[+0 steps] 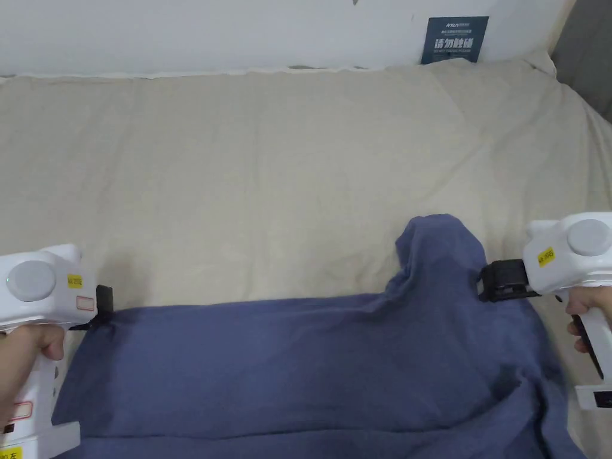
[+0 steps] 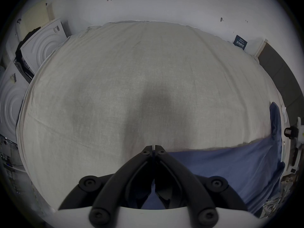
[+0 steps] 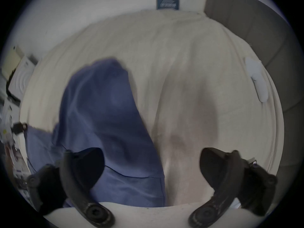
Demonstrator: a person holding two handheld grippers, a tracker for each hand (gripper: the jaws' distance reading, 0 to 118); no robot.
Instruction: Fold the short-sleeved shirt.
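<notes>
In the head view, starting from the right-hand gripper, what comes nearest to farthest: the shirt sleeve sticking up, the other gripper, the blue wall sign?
1. Sleeve, just left of the right gripper.
2. Blue sign, up on the far wall.
3. Left gripper, across the shirt, at its left edge.

A beige sheet (image 1: 269, 179) covers the bed; at its far right corner, a dark blue sign (image 1: 454, 39) leans against the white wall (image 1: 209, 30).

- shirt (image 1: 311, 370): plain slate blue, no pattern
- bed sheet (image 1: 269, 167): plain beige
- both grippers: white bodies, black jaws, yellow stickers
- sign (image 1: 454, 39) at 1 o'clock: dark blue
</notes>
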